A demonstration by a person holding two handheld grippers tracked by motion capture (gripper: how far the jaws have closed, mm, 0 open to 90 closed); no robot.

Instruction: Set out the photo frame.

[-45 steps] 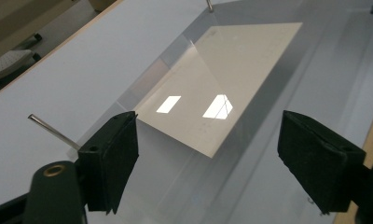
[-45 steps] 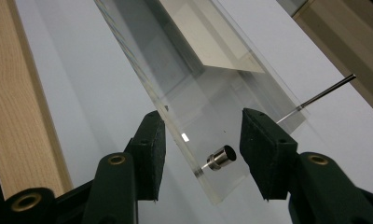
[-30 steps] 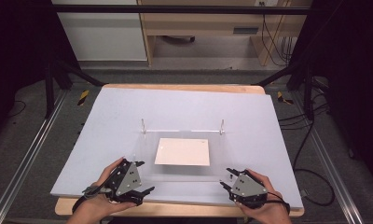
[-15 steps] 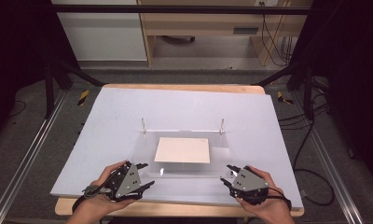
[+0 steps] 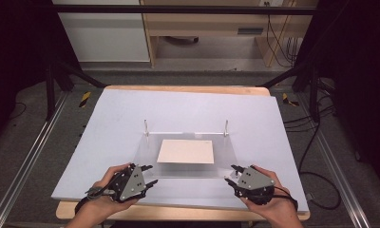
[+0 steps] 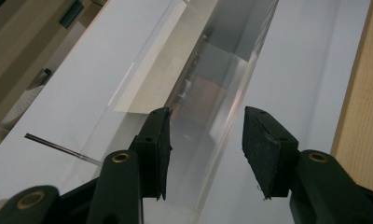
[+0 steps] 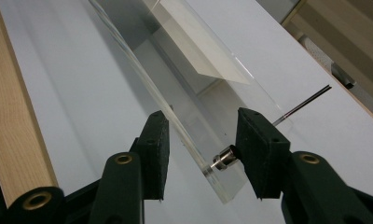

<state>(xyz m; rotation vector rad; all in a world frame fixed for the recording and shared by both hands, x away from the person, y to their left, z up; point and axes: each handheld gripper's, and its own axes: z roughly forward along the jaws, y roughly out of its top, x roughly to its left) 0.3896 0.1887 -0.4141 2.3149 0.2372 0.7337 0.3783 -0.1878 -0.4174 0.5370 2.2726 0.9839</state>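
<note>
Between each gripper's jaws sits a near corner of the clear acrylic plate (image 5: pixel 188 156), cream sheet (image 5: pixel 185 151) on top. Left gripper (image 6: pixel 205 140) has just been closing, right gripper (image 7: pixel 201 140) spread; neither pinches, so lifting remains.

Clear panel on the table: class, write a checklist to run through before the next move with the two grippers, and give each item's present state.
1. Clear panel lies on the white board: ok.
2. Pale sheet sits in the middle of the panel: ok.
3. Left gripper has the panel's near edge between its jaws, which have just been closing: ok.
4. Left gripper's pads both press the panel: not ok, one pad stands apart.
5. Right gripper straddles the panel's corner, with the metal stud at one pad: ok.
6. Right gripper's grip is firm: cannot tell.
</note>
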